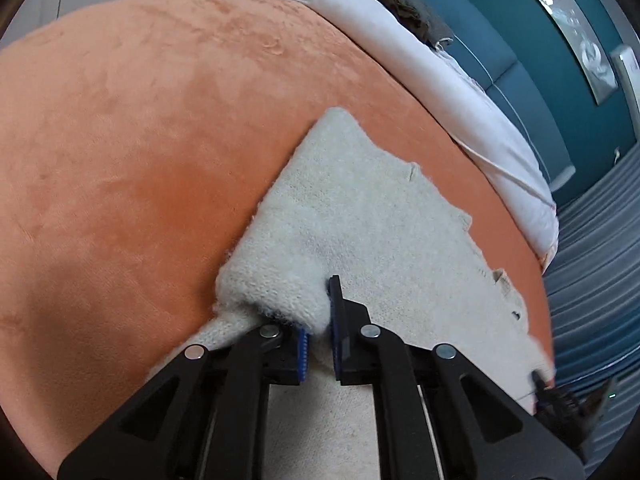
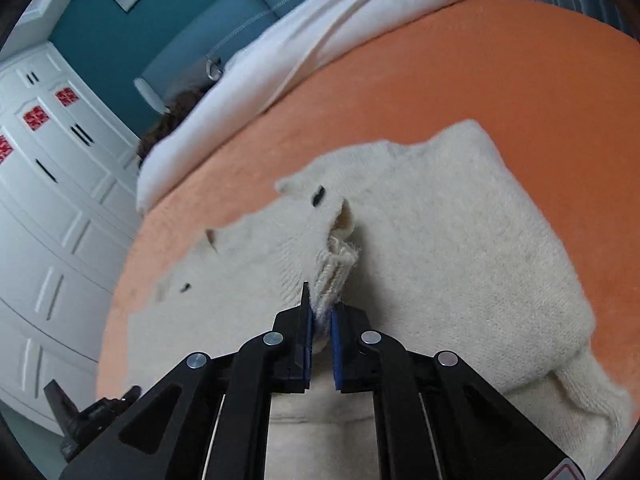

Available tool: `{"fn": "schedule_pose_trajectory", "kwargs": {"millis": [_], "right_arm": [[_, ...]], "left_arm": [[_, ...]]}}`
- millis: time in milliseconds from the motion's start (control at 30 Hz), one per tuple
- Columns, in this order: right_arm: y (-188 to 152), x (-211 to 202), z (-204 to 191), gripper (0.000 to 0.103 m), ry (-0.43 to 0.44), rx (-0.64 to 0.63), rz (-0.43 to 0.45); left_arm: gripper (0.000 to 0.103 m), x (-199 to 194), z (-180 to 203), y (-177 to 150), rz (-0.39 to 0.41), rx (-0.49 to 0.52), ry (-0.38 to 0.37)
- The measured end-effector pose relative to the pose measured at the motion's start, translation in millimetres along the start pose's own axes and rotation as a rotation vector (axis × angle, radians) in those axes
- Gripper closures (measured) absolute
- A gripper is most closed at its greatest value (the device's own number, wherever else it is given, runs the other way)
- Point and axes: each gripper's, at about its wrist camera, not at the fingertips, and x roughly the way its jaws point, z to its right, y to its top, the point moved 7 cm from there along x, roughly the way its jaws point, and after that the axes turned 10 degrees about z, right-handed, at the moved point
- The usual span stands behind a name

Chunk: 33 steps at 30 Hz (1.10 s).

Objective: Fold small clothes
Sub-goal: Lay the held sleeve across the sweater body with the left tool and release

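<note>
A cream knitted sweater (image 1: 360, 216) lies on an orange velvet bed cover (image 1: 140, 140). My left gripper (image 1: 320, 320) is shut on a folded edge of the sweater, which drapes over its left finger. In the right wrist view the same sweater (image 2: 460, 240) is spread on the cover (image 2: 500, 72). My right gripper (image 2: 320, 320) is shut on a bunched ribbed part of the sweater, near its buttoned front. Dark buttons (image 2: 318, 196) show on the fabric. The right gripper also shows at the lower right edge of the left wrist view (image 1: 560, 396).
A white duvet (image 1: 460, 92) lies along the far side of the bed, with a dark brown item (image 1: 400, 4) past it. A teal wall (image 2: 160, 40) and white wardrobe doors (image 2: 52, 200) stand beyond. A striped blue-grey surface (image 1: 592, 280) lies beside the bed.
</note>
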Motion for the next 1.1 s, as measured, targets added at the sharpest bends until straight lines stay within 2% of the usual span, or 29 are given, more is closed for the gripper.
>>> {"fn": "schedule_pose_trajectory", "kwargs": {"millis": [33,67,167,300,333,400,500,567,633,700,767,800,833,900,967,1000,1033,1067,1100], "right_arm": [[-9,10,6,0.096,-0.059,-0.05,-0.043],[-22,22,17,0.096,-0.095,-0.07,-0.122],[-14,6,13,0.095,-0.082,-0.083,-0.093],[4,-38,-13,0.09,-0.072,-0.102,0.038],[2,-40,-28,0.09,-0.028,-0.112,0.032],[-9,-28,-72,0.09,0.074,-0.172,-0.036],[-46,-1,-134,0.091,0.169,-0.347,-0.137],[-72,31,-154,0.091,0.151,-0.416,-0.207],[-105,71,-151,0.093,0.069,-0.487,-0.324],[-106,74,-157,0.095,0.059,-0.519,-0.285],[-91,58,-162,0.095,0.107,-0.442,-0.262],[-82,47,-159,0.095,0.135,-0.398,-0.237],[-75,41,-152,0.095,0.123,-0.39,-0.211],[-63,28,-123,0.094,0.045,-0.365,-0.162],[-45,6,-80,0.09,0.012,-0.268,-0.122],[-37,-4,-59,0.076,-0.019,-0.223,-0.095],[-27,-13,-38,0.067,-0.052,-0.189,-0.071],[-19,-15,-19,0.05,-0.085,-0.153,-0.053],[-13,-12,-1,0.049,-0.116,-0.109,-0.056]], "left_arm": [[0.094,1,0,-1,-0.003,0.008,0.004],[0.094,1,0,-1,-0.004,0.013,0.008],[0.094,-1,1,2,-0.009,0.018,0.01],[0.094,0,-2,-2,0.0,0.043,-0.006],[0.094,-1,-1,-3,0.009,0.05,-0.003],[0.094,-2,1,-5,0.021,0.064,0.011],[0.094,-1,2,-5,0.021,0.07,0.025],[0.093,-1,3,-6,0.022,0.103,0.028],[0.093,0,5,-8,0.029,0.146,0.031],[0.093,0,5,-9,0.034,0.161,0.025],[0.093,0,2,-8,0.034,0.147,0.01],[0.093,0,1,-8,0.035,0.142,0.002],[0.093,0,0,-8,0.036,0.134,-0.006],[0.093,-4,-1,-6,0.034,0.107,-0.031],[0.091,-13,-5,-3,0.034,0.08,-0.051],[0.09,-18,-8,-1,0.037,0.066,-0.055],[0.088,-20,-11,0,0.034,0.052,-0.061],[0.088,-20,-15,0,0.02,0.02,-0.076],[0.088,-19,-17,0,0.009,-0.009,-0.082]]}}
